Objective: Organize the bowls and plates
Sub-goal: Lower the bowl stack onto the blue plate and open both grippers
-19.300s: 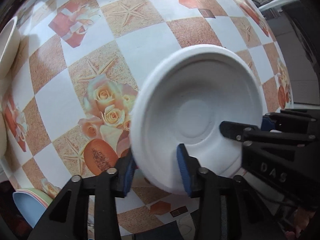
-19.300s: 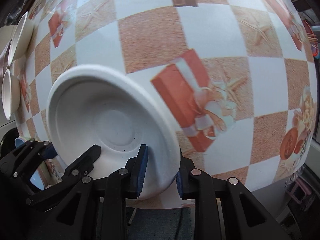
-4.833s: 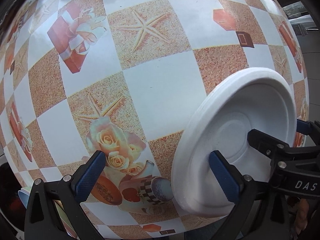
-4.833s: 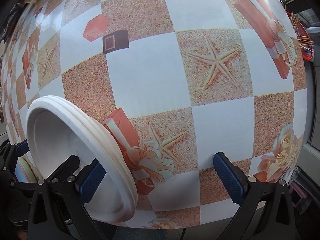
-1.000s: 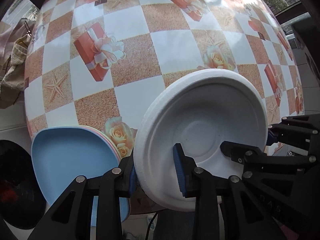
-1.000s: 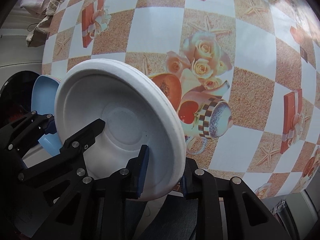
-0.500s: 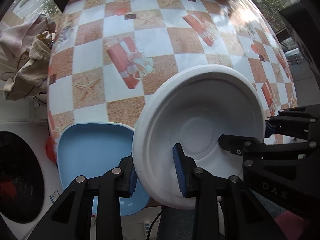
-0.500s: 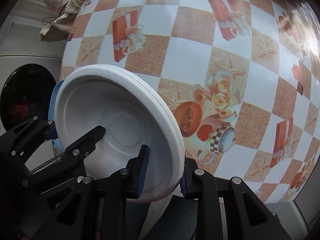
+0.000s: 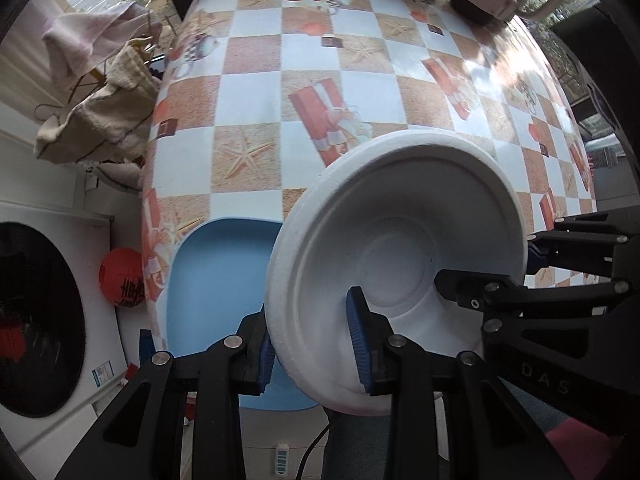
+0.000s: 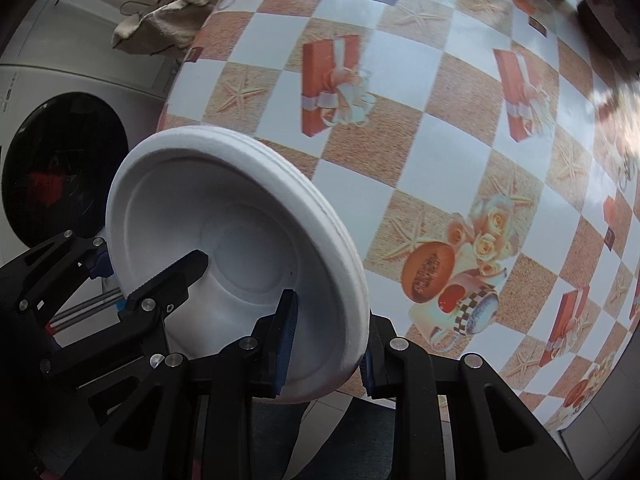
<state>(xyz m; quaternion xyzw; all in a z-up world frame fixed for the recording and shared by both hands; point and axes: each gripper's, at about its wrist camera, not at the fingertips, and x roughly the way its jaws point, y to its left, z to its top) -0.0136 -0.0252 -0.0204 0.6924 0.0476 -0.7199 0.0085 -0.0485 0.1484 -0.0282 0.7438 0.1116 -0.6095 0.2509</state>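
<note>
I have the stack of white foam plates (image 9: 400, 240) in the air, over the near edge of the table (image 9: 248, 100) and not resting on anything. In the right wrist view I can count several rims pressed together at its edge, so it is more than one plate. Both tools grip it on opposite sides of the rim: the left gripper (image 9: 316, 344) is clamped on the rim nearest to its camera, one blue pad inside the bowl of the top plate and one behind it, and the right gripper (image 10: 326, 340) is clamped in the same way on the other side. So neither hand is nearer than the other; the stack hangs between them and is tilted, with its hollow face turned toward both cameras. The relation that matters for the next move is this: the blue plate (image 9: 216, 280) lies on the table corner just beside the stack, on the left gripper's side and lower, and the white rim already covers part of it in the left wrist view. I cannot tell if the two touch. If the white stack must go down there or next to it, I judge that the left side leads and that both hands must lower together to keep it level. Beyond the table edge I see a washing machine door (image 9: 36, 320) and some cloths (image 9: 100, 120).
</note>
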